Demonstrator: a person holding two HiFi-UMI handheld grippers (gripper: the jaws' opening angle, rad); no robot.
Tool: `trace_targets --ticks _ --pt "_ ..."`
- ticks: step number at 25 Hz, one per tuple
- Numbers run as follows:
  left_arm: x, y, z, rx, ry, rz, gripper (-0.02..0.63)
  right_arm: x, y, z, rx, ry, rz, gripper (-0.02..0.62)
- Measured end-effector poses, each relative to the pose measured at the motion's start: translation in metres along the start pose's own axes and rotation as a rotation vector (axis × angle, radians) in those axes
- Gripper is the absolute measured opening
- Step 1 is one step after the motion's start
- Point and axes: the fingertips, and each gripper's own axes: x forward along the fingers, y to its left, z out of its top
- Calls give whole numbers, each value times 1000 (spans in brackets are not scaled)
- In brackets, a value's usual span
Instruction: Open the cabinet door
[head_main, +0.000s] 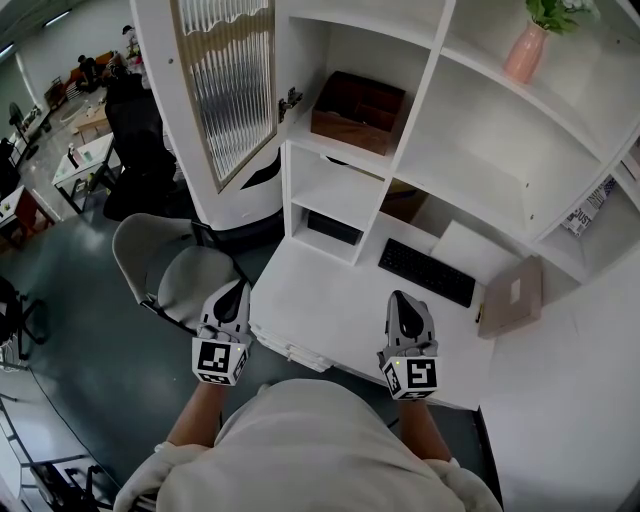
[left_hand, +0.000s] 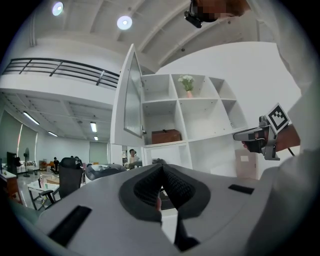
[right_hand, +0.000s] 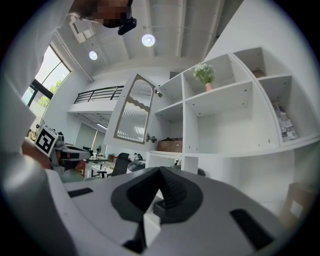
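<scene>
1. The white-framed cabinet door with a ribbed glass panel (head_main: 225, 90) is standing swung wide open, hanging out to the left of the tall white open shelf unit (head_main: 470, 160).
2. A dark brown wooden box (head_main: 357, 110) is sitting in the compartment just beside the door's hinges, now lying uncovered.
3. The left gripper (head_main: 236, 292) is hovering level and pointing toward the shelves. In the head view it is showing between a grey padded chair (head_main: 165, 265) and the front left edge of the white table (head_main: 320, 310).
4. Its jaws are pressing fully together and are gripping nothing. They are staying well apart from the door.
5. The right gripper (head_main: 400, 300) is hovering level over the table's front edge, near a black keyboard (head_main: 427, 271) without touching it.
6. Its jaws are also meeting at their tips and are carrying nothing.
7. A pink vase holding a green plant (head_main: 526, 50) is standing on an upper shelf at the right.
8. A flat tan board (head_main: 510, 297) is lying or leaning at the table's right end, just beside the keyboard; which of the two is not showing clearly.
</scene>
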Motion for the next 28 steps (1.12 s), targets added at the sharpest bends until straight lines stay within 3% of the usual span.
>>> trace_targets --ticks 28 --pt "4 0 1 -2 0 5 0 0 -4 0 -2 -2 11 3"
